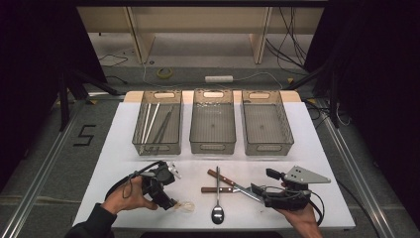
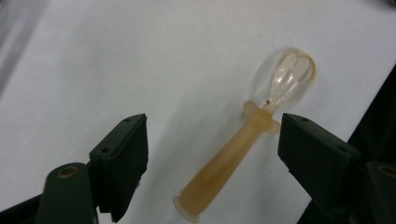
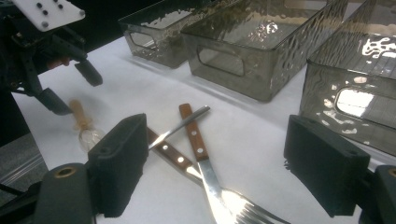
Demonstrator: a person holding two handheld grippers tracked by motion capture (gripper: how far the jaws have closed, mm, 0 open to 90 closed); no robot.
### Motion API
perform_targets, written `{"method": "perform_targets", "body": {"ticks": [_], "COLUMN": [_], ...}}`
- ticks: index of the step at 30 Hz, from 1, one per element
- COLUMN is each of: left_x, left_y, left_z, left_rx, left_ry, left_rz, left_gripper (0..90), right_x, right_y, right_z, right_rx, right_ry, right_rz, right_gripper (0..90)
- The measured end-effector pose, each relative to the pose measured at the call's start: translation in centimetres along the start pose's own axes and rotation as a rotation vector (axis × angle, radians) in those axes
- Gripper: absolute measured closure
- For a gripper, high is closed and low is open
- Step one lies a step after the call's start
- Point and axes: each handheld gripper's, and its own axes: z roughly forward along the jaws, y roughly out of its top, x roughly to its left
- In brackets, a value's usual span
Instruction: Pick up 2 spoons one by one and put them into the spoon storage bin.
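A translucent amber plastic utensil point(image 2: 233, 154) with a clear rounded head lies on the white table point(image 1: 124, 148) at the front left. My left gripper point(image 1: 173, 204) is low over it and open. Its jaws point(image 2: 215, 123) straddle the handle, the right one close to the collar. Farther right lie a metal spoon point(image 1: 217, 203) and two wooden-handled pieces of cutlery point(image 1: 220, 177), crossed over one another. My right gripper point(image 1: 256, 190) stands open just right of them, with nothing between its jaws point(image 3: 215, 135). The right gripper view has the left gripper point(image 3: 74, 91) over the plastic utensil point(image 3: 86, 128).
Three clear grey bins stand in a row at the back: the left one point(image 1: 153, 148) holds several long thin utensils, the middle point(image 1: 213, 147) and right point(image 1: 267, 148) look empty. The table's front edge runs close under both hands.
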Motion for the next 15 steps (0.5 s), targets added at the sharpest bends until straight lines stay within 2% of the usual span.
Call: {"method": "perform_targets", "body": {"ticks": [6,9,15], "left_x": [-0.5,-0.6,-0.8], "left_y": [-0.3,-0.5,-0.8], "left_z": [0.3,0.7,1.4], "left_rx": [0.034,0.047,0.078], "left_ry": [0.008,0.029,0.024], "left_rz": [0.040,0.051,0.099], "left_gripper": [31.9,34.7,42.4], "right_x": [0.2,0.3,0.2], "right_y": [0.0,0.0,0.0], "right_z": [0.1,0.1,0.2], "right_rx": [0.010,0.011,0.015], "right_ry": [0.000,-0.001,0.001], "right_rz": [-0.009,-0.007,-0.011], "right_gripper": [22.9,22.8,22.9]}}
